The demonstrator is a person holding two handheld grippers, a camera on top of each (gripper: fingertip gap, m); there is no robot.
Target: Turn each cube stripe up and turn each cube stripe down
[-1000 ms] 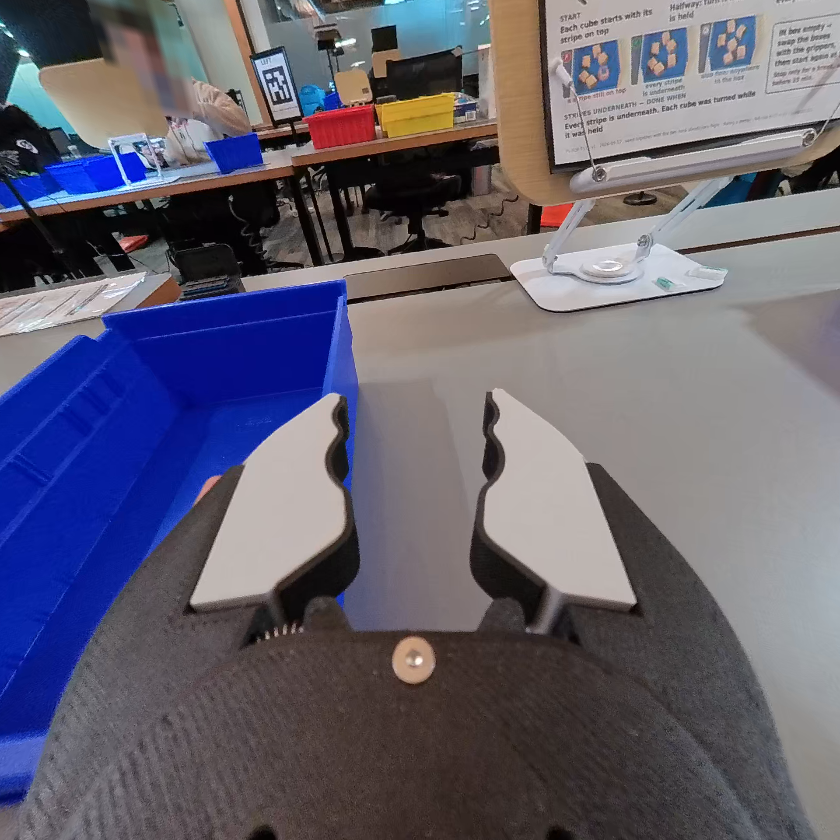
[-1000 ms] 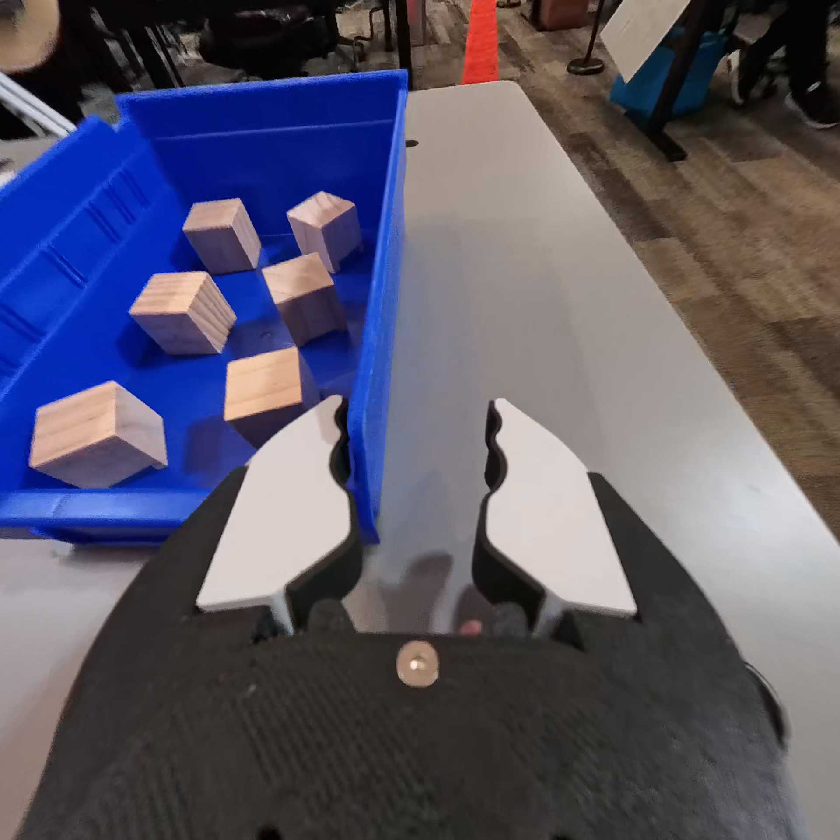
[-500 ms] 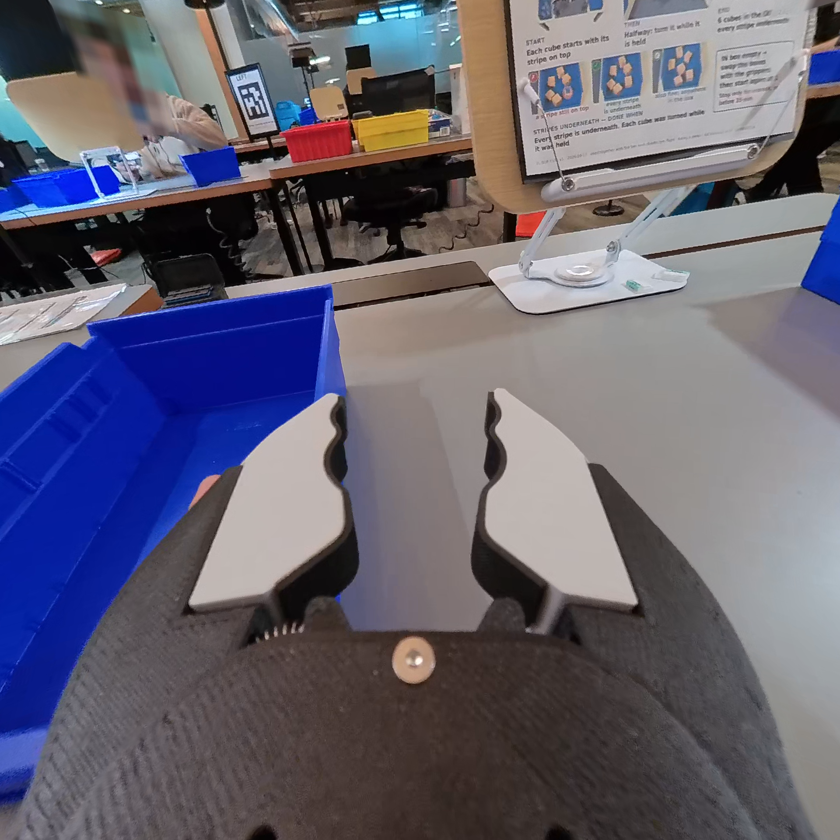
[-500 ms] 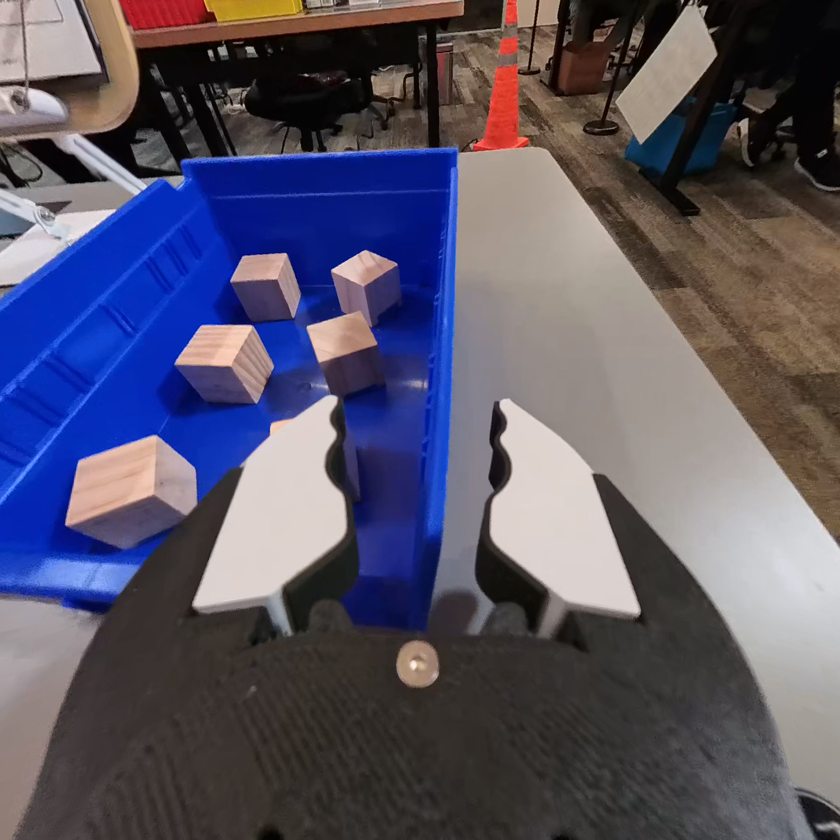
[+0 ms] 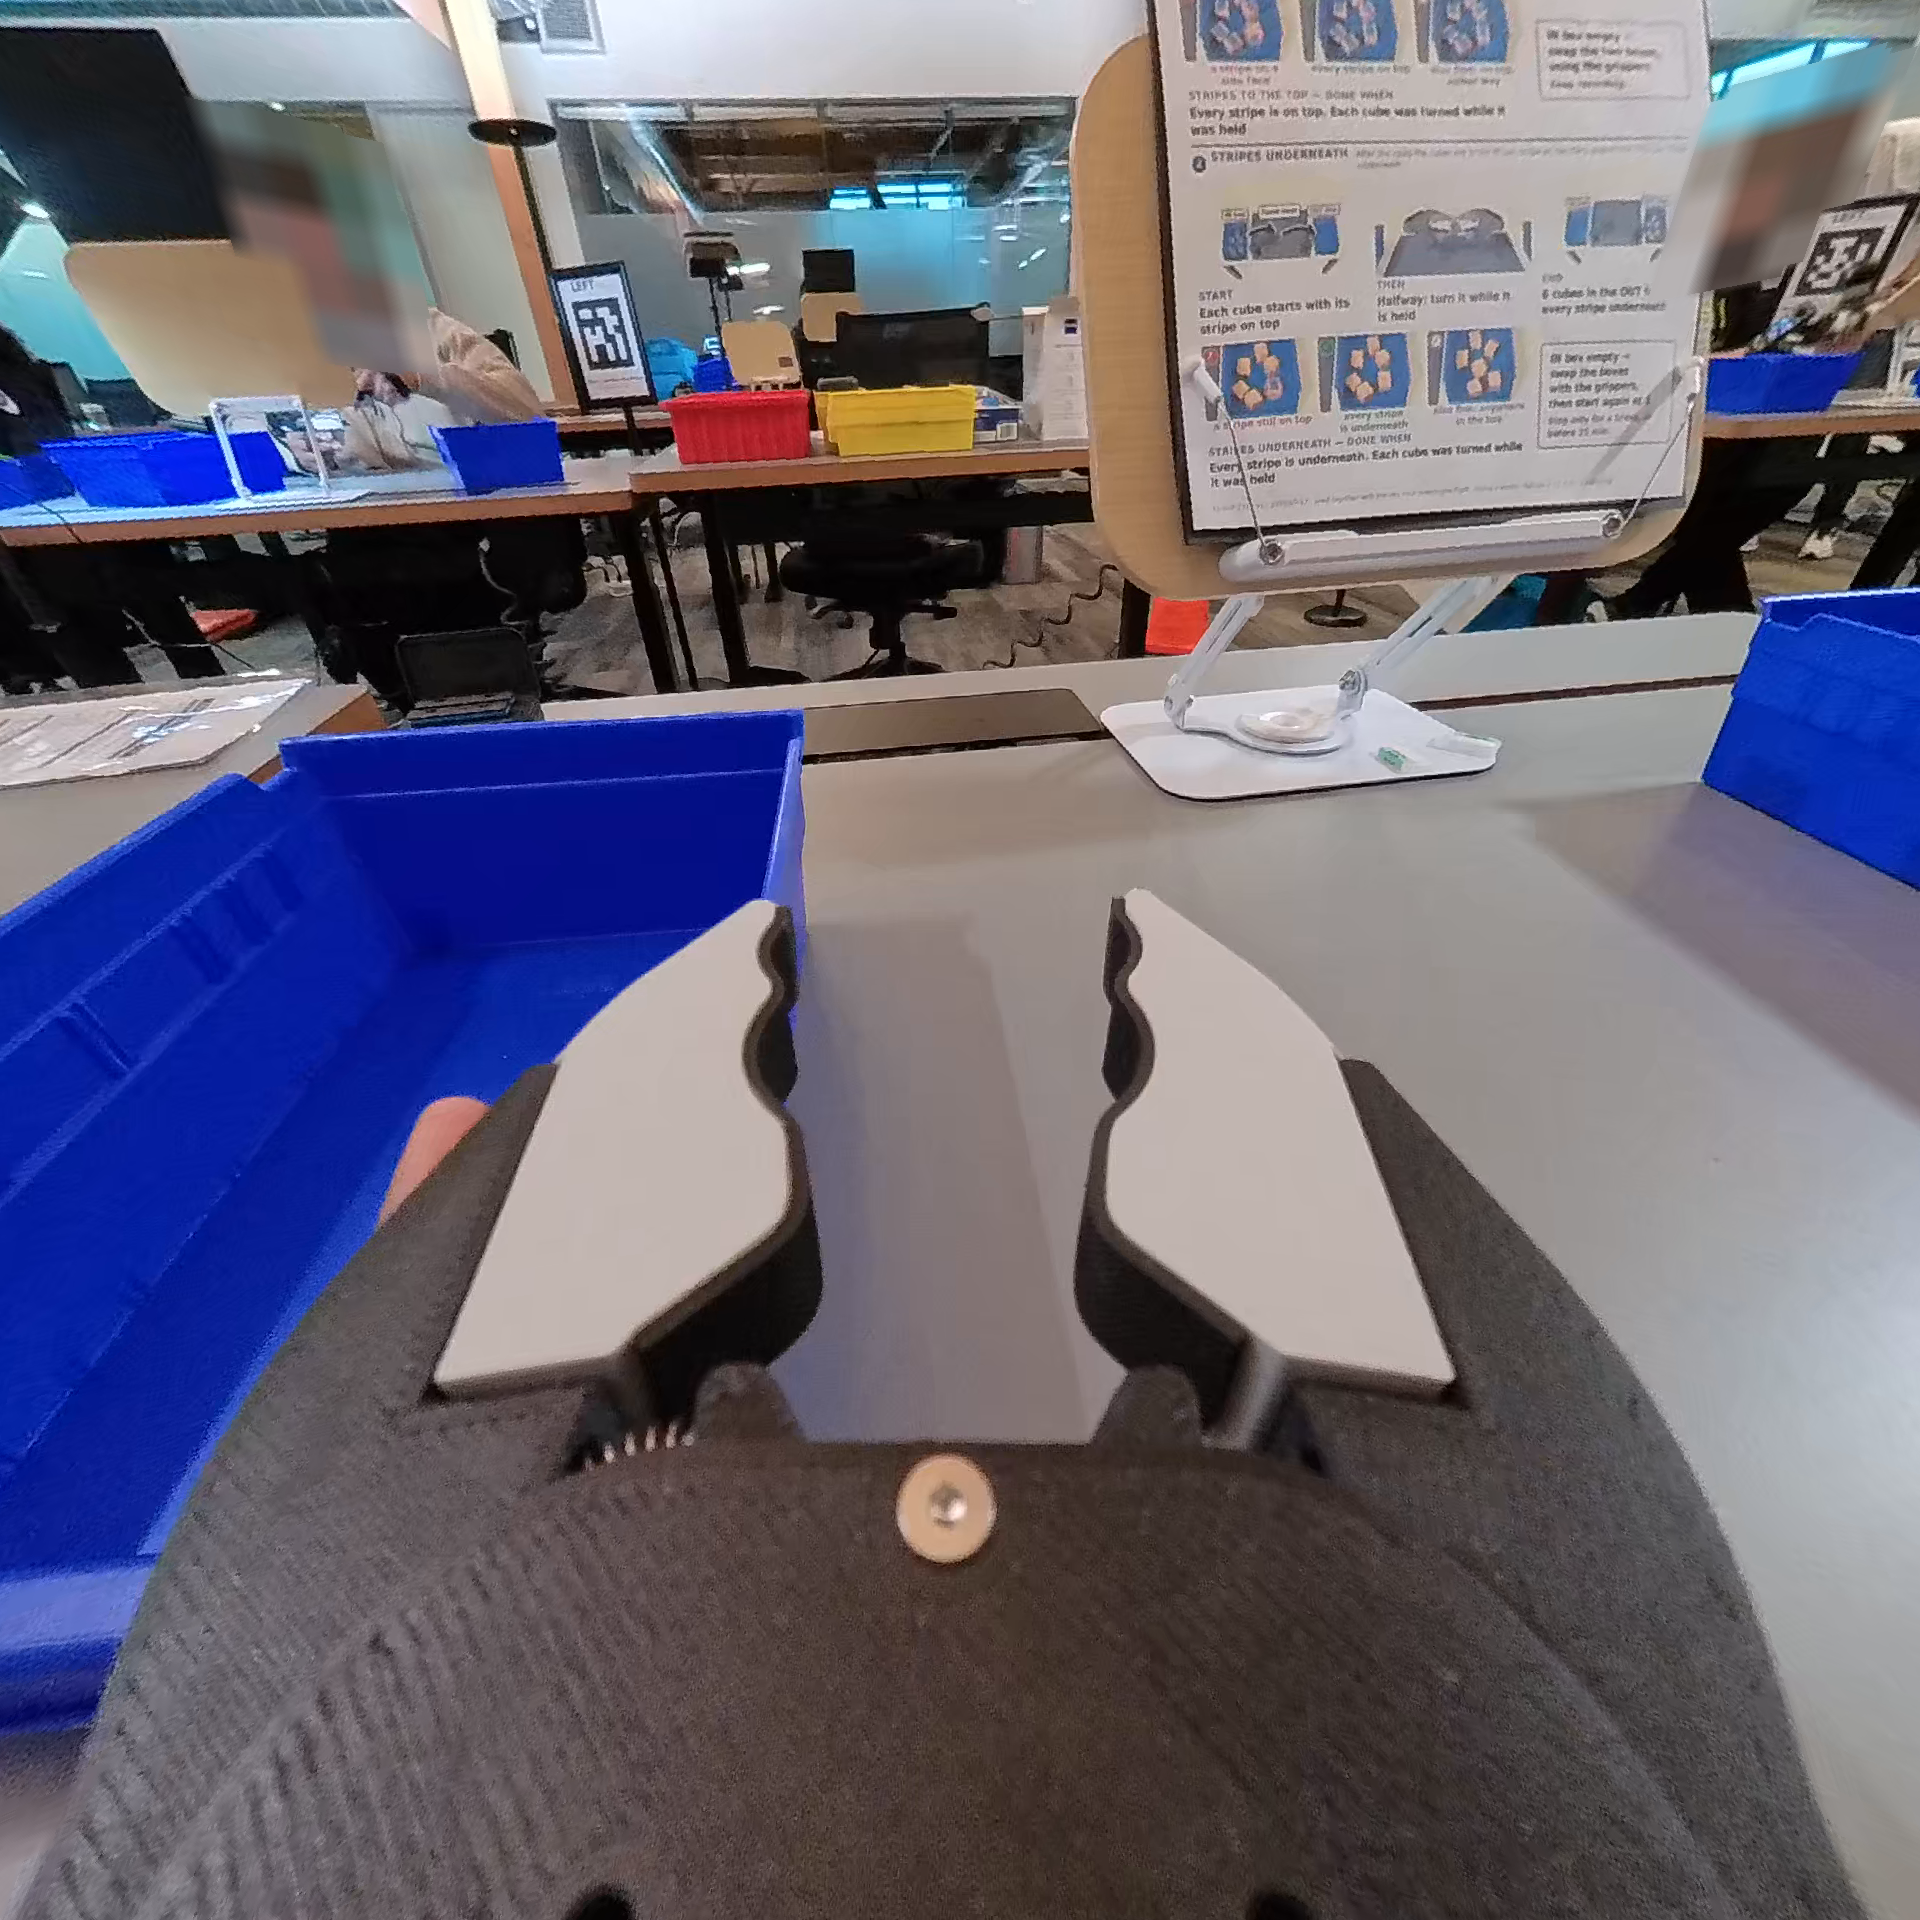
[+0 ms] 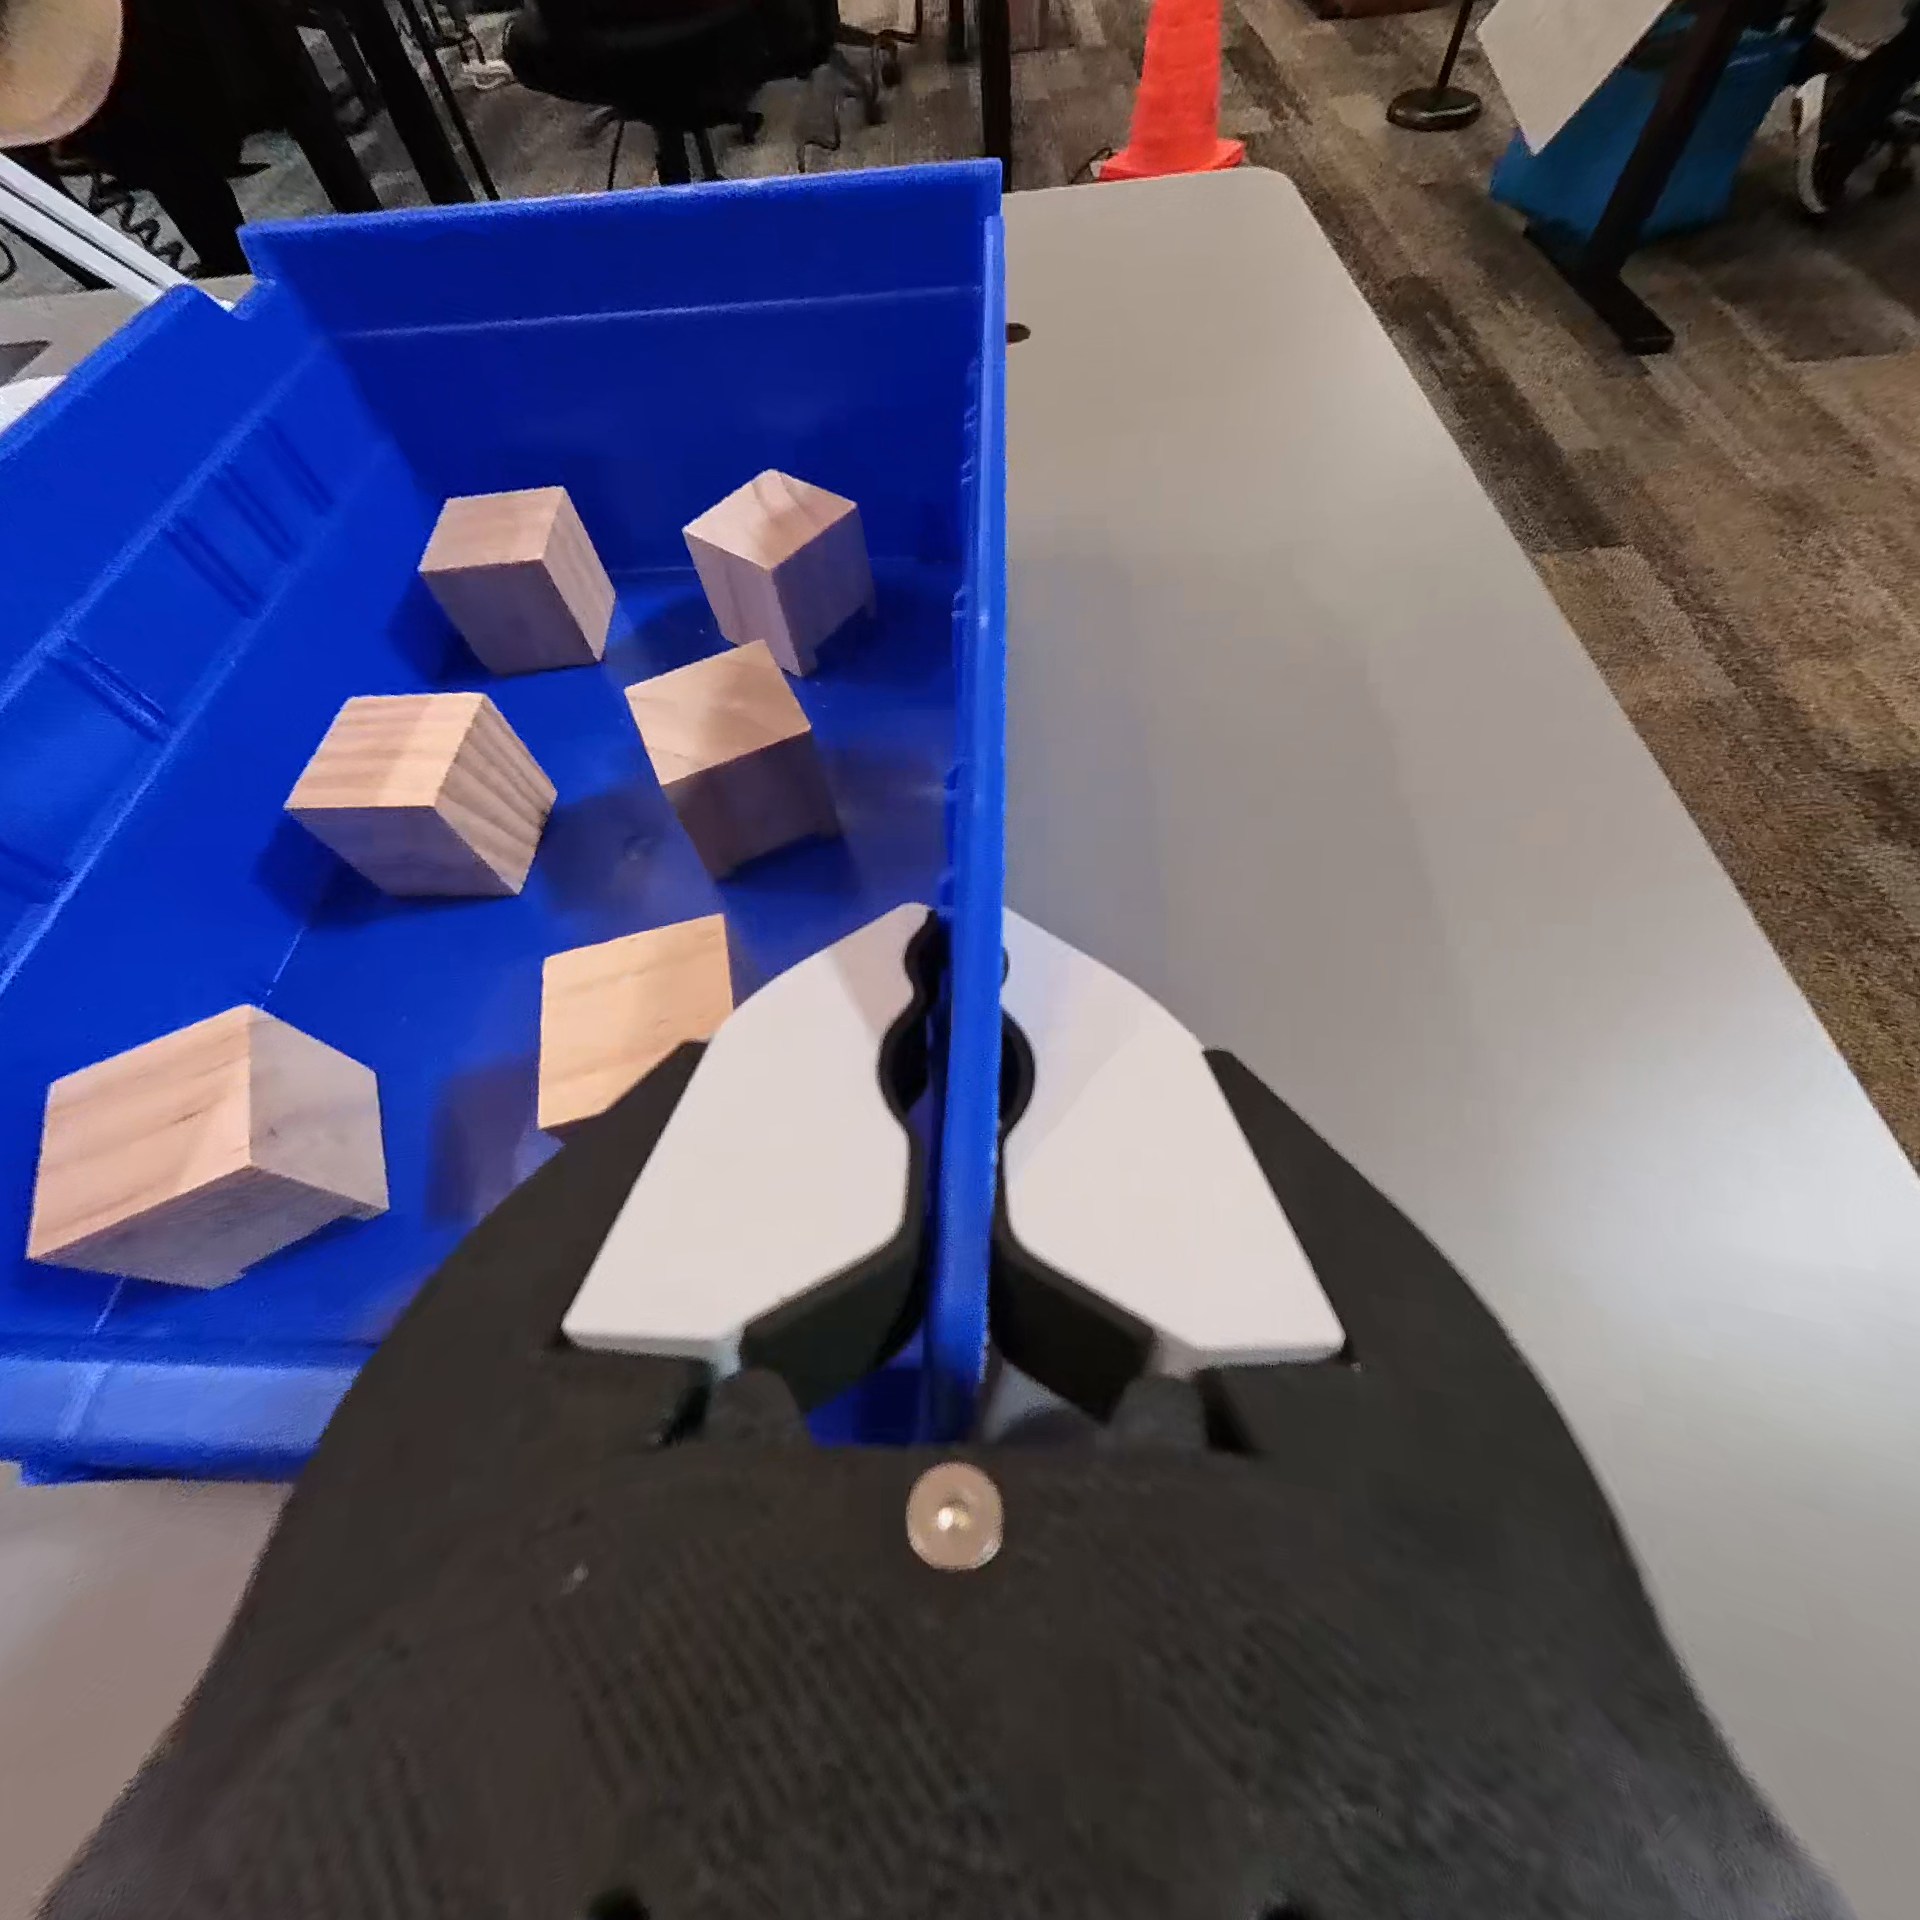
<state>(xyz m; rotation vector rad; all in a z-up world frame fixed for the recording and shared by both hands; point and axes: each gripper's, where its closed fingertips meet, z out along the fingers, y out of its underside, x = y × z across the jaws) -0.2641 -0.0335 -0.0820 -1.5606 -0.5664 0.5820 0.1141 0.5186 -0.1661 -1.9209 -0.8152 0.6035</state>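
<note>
Left wrist view: left claw (image 5: 945, 997) spread wide, holding nothing, over the grey counter (image 5: 1351, 1039). Empty blue bin (image 5: 312, 935) just beside its left finger. Document stand (image 5: 1299, 727) at the counter's far edge; second blue bin (image 5: 1829, 727) near the right edge.

Right wrist view: right claw (image 6: 961, 1023) clamped on the right wall of the blue bin of cubes (image 6: 623, 343). Six plain wooden cubes (image 6: 421, 795) lie loose inside, no stripe showing. Orange cone (image 6: 1174, 94) on the floor beyond.

Near cube (image 6: 632, 1013) partly hidden behind jaws.
</note>
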